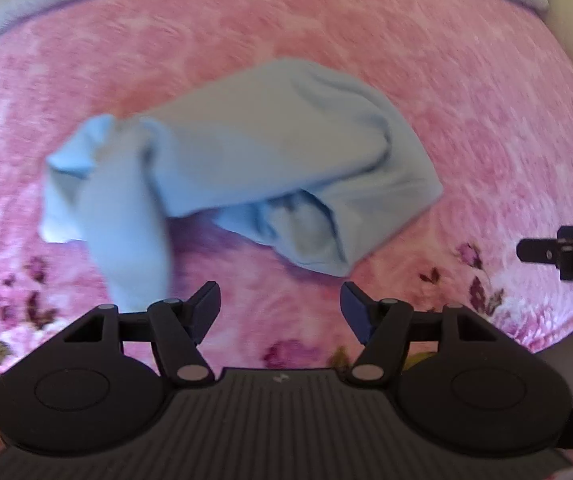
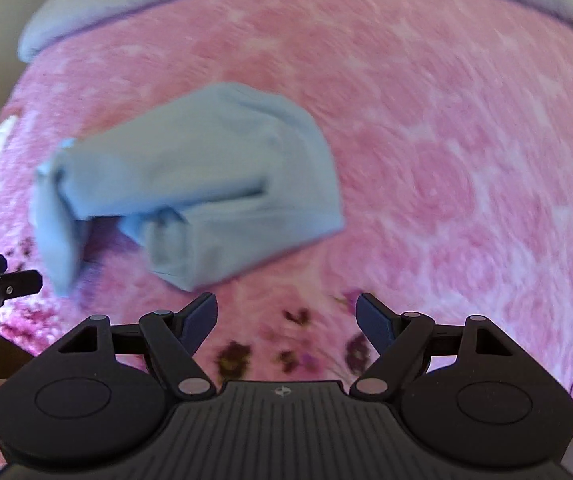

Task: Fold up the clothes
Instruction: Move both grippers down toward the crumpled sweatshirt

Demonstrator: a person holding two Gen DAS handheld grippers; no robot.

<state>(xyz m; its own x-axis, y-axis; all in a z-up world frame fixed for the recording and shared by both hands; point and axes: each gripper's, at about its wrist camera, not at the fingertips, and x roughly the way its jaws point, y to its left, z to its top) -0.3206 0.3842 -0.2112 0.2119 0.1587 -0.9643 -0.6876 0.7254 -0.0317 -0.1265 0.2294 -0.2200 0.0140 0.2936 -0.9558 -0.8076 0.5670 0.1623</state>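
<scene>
Blurring hides detail of the crumpled light-blue cloth garment point(image 1: 246, 160) on the pink floral plush bed blanket point(image 1: 466, 100); left gripper point(image 1: 280, 308) and right gripper point(image 2: 286, 316) fingers released, empty.

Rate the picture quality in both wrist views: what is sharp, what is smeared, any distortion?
Left wrist view: the black two-finger left tongs are crisp, while the crumpled light-blue cloth garment and the pink floral plush blanket are motion-smeared; fisheye bends the blanket's far edge. Right wrist view: the same, sharp right tongs, blurred background, soft even light, no glare.
</scene>
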